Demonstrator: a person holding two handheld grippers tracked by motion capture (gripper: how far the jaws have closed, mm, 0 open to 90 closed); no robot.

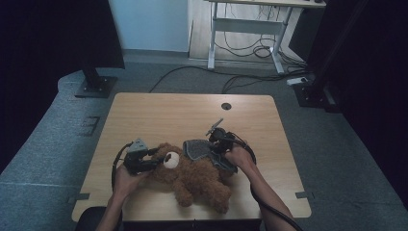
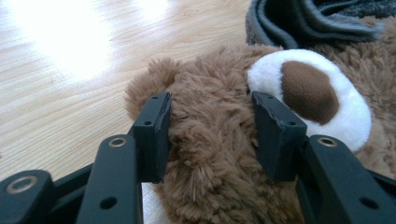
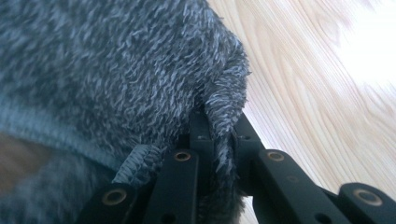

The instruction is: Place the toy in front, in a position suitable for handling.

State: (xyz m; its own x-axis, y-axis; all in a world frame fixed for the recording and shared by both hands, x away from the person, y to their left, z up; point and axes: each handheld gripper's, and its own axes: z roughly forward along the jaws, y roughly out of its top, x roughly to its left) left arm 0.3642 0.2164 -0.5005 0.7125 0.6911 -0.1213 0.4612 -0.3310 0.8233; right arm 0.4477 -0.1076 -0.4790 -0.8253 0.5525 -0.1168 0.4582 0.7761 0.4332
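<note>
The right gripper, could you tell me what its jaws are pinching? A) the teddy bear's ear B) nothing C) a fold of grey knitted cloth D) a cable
C: in the right gripper view, the right gripper has its jaws closed on a fold of the grey knitted cloth.

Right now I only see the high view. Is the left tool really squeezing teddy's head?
Observer: Yes. In the left gripper view the left tool has its jaws pressed into the fur on both sides of the teddy bear's head.
Operator: And the other tool, is it holding the grey thing?
Observer: Yes. In the right gripper view the right tool is shut on a fold of the grey knitted garment, pinched between both jaws.
Operator: Can you see teddy's nose?
Observer: Yes, a brown nose on a white muzzle, just beside one jaw.
</note>
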